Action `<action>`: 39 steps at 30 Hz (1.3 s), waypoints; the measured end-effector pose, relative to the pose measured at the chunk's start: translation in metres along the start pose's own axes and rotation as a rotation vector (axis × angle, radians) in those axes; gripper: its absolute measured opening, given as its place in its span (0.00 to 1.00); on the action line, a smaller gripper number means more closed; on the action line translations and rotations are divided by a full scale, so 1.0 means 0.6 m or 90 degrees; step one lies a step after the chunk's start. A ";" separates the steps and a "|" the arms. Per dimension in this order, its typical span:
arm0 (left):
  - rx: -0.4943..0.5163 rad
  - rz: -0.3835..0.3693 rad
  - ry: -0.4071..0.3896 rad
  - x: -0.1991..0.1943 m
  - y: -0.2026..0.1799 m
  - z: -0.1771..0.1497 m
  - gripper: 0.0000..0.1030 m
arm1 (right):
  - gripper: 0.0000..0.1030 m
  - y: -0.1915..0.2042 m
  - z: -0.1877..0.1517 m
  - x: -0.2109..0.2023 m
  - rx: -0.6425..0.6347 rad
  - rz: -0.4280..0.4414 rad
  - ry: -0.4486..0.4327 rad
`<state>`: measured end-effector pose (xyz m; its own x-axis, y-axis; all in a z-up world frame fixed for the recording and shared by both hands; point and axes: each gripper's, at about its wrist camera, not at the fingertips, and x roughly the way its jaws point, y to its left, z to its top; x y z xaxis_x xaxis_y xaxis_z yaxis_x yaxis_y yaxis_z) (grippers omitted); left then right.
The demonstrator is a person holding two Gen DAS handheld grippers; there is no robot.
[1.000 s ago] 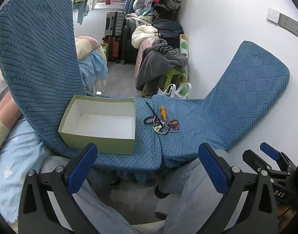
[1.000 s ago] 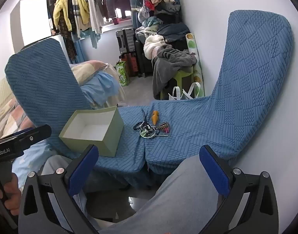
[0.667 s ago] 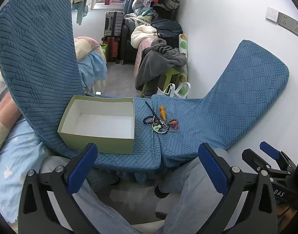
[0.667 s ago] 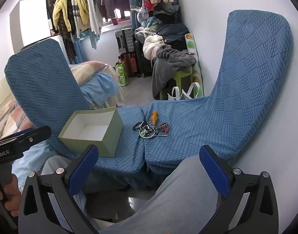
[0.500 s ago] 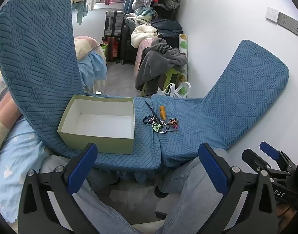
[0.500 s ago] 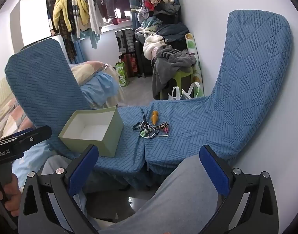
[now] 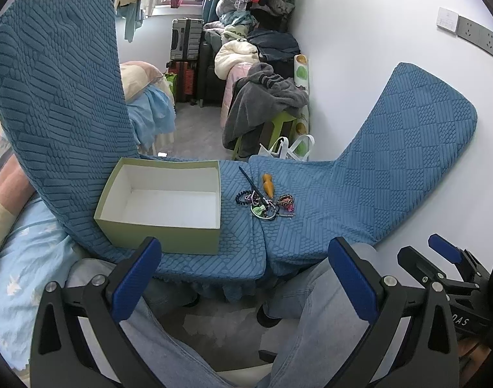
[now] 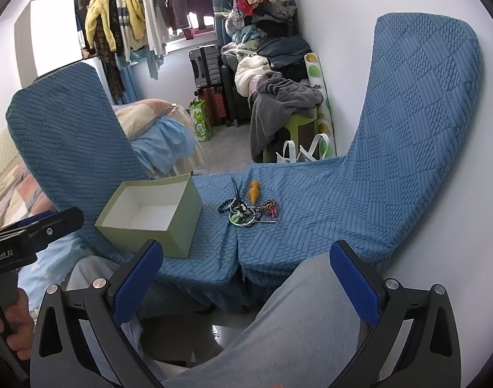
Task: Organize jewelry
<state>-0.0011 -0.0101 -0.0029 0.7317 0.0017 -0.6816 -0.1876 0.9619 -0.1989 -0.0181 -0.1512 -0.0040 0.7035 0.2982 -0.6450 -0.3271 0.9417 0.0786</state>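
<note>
A pile of jewelry [image 7: 262, 201] lies on two blue-covered chair seats [image 7: 311, 200]: a dark beaded bracelet, a green ring, a patterned band, an orange piece [image 7: 267, 185] and a dark stick. An open, empty green box [image 7: 162, 200] with a white inside stands just left of the pile. The same pile [image 8: 246, 208] and box [image 8: 149, 213] show in the right wrist view. My left gripper [image 7: 243, 274] is open and empty, held back over my knees. My right gripper [image 8: 246, 278] is open and empty, equally far back.
Blue chair backs rise at the left [image 7: 59, 97] and right [image 7: 408, 148]. A white wall [image 7: 359, 32] runs along the right. A bed with light blue bedding [image 7: 26, 258] is at the left. Clothes piles, a green stool [image 7: 278, 126] and suitcases stand behind.
</note>
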 end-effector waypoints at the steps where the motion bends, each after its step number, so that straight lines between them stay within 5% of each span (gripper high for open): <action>1: 0.000 0.000 0.000 0.001 0.000 0.000 0.99 | 1.00 -0.001 0.000 0.001 0.000 0.000 0.000; 39: 0.005 -0.006 0.006 0.007 -0.005 -0.001 0.99 | 1.00 -0.008 -0.002 0.003 0.003 -0.003 0.003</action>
<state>0.0019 -0.0135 -0.0056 0.7268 -0.0098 -0.6868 -0.1753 0.9641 -0.1993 -0.0162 -0.1554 -0.0062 0.7022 0.2936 -0.6486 -0.3207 0.9438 0.0799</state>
